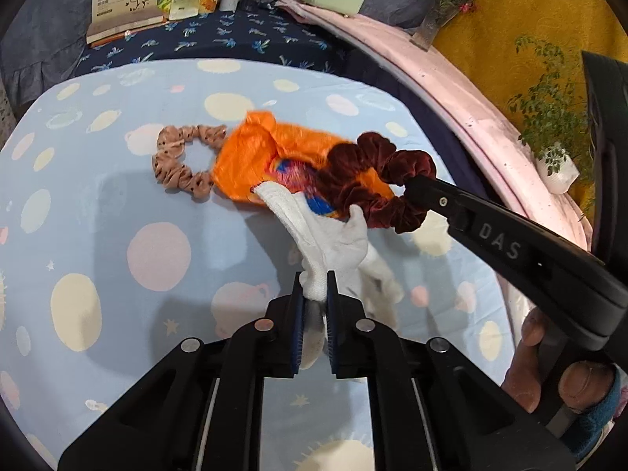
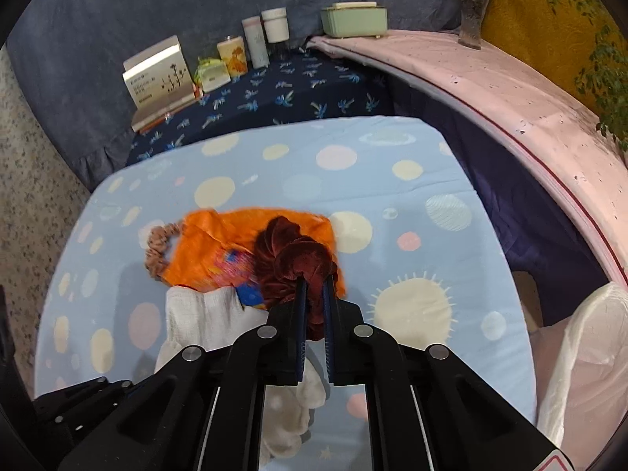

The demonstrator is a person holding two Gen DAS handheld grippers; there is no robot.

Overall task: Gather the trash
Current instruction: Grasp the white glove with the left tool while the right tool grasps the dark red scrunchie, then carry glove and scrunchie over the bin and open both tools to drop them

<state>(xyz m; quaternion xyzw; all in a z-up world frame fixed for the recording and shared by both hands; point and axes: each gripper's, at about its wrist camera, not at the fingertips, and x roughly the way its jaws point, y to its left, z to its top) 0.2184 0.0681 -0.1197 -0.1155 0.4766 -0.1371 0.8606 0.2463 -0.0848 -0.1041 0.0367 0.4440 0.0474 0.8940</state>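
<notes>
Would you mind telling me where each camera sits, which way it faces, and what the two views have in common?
Left wrist: on the left gripper, facing forward over the spotted cloth; it is clamped on a white glove; the right gripper and bare fingers show.
Right wrist: on the right gripper, facing forward, clamped on the maroon scrunchie.
Shared: orange bag, tan scrunchie, glove, maroon scrunchie.

Left gripper (image 1: pixel 315 279) fingers pinch white glove (image 1: pixel 329 235); orange wrapper (image 1: pixel 251 161) beyond.

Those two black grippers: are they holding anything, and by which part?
Left gripper pinches the white knitted cotton glove by its bunched cuff end. Right gripper is shut on the dark red velvet scrunchie, gripping one side of its loop.
</notes>
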